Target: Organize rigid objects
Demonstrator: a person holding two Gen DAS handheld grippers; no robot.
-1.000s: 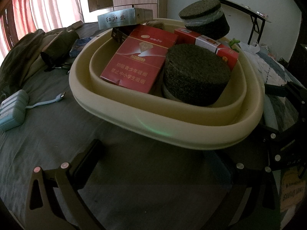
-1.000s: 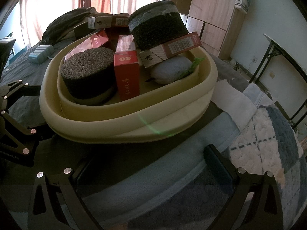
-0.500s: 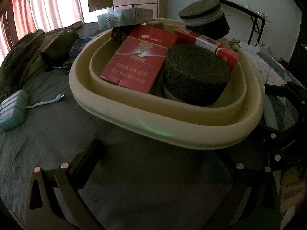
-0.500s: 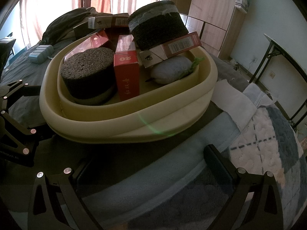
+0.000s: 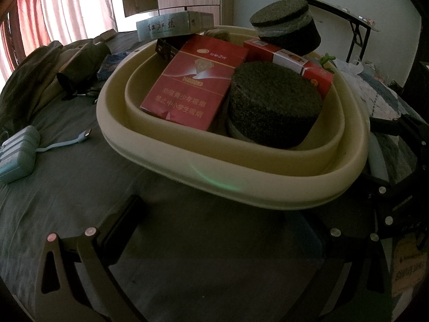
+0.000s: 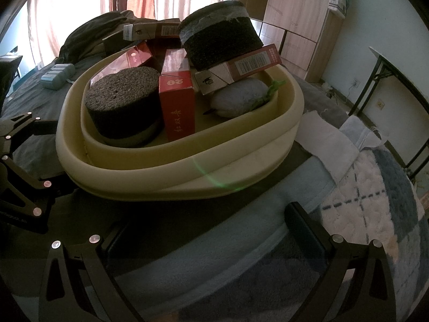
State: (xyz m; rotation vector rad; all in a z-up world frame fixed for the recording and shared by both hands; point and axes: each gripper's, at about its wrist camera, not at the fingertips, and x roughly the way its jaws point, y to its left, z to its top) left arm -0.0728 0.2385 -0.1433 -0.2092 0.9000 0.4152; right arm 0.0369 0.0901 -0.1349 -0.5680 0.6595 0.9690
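A cream oval basin (image 5: 241,177) (image 6: 187,171) sits on the bed. It holds red cartons (image 5: 193,86) (image 6: 177,102), two dark round foam blocks (image 5: 273,107) (image 6: 123,102) (image 6: 219,40), a silver box (image 5: 171,26) and a grey pouch (image 6: 238,99). My left gripper (image 5: 219,230) is open and empty, just in front of the basin's near rim. My right gripper (image 6: 206,230) is open and empty, in front of the basin's other side. Each gripper shows at the edge of the other's view.
A light blue case (image 5: 16,153) with a cable lies on the grey sheet (image 5: 67,182) at left. Dark clothes (image 5: 53,72) are piled behind it. A checked blanket (image 6: 375,214) and white cloth (image 6: 327,139) lie at right. Folding table legs (image 6: 396,86) stand beyond.
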